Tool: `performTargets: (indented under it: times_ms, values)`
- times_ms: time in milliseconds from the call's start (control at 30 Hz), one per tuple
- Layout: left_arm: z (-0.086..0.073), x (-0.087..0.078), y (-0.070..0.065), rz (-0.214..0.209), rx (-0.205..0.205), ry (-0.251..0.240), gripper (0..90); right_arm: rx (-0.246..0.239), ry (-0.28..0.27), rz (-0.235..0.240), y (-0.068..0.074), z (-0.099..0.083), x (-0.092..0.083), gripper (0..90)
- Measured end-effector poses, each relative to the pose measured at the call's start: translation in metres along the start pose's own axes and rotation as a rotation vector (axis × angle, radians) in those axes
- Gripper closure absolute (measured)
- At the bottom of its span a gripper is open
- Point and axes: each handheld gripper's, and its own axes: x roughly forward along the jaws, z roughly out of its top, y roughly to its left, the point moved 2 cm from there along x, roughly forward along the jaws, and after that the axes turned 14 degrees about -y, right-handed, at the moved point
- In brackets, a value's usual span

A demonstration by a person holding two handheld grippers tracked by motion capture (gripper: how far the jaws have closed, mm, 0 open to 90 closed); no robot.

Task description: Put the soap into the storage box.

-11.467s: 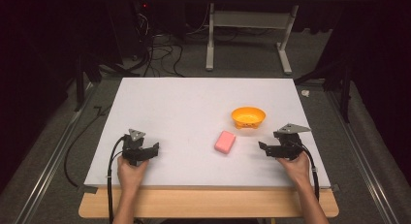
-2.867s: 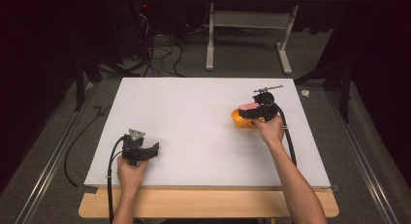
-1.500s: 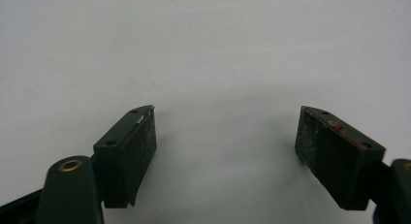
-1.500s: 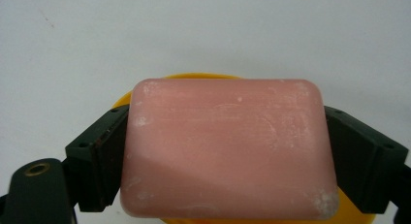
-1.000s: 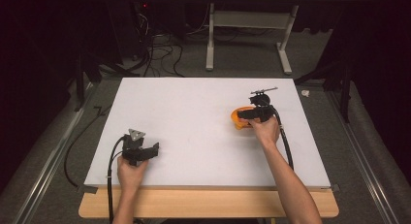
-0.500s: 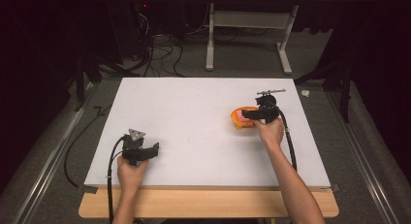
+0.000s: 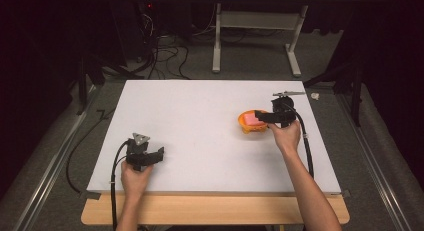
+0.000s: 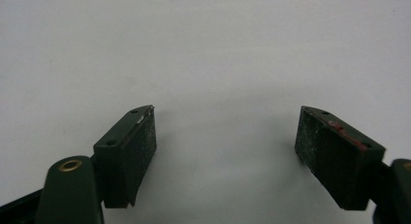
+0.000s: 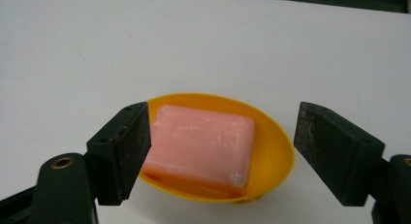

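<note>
L gripper (image 7: 150, 156) sits low in the high view, bottom left of the frame, jaws spread wide w/ nothing but bare white table (image 7: 200, 136) between them in its own view; parked, no change vs the earlier pics. Farther up, mid-right of frame, R gripper (image 9: 220, 151) hangs by the orange bowl (image 9: 276, 151), jaws released wide. Pink soap (image 9: 201, 144) lies flat inside the bowl; one jaw looks just beside its left edge, the other well apart. Change: 11.5 s ago soap lay on the table near the bowl; now it's in and let go. Placement looks done; prob. only pulling the R gripper back remains.
</note>
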Motion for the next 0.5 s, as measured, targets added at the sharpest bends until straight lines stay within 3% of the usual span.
performTargets:
  times_ms: [500]
  values:
    - [0.000, 0.000, 0.000, 0.000, 0.000, 0.000, 22.9, -0.003, -0.059, -0.001, -0.008, 0.000, -0.031, 22.7]
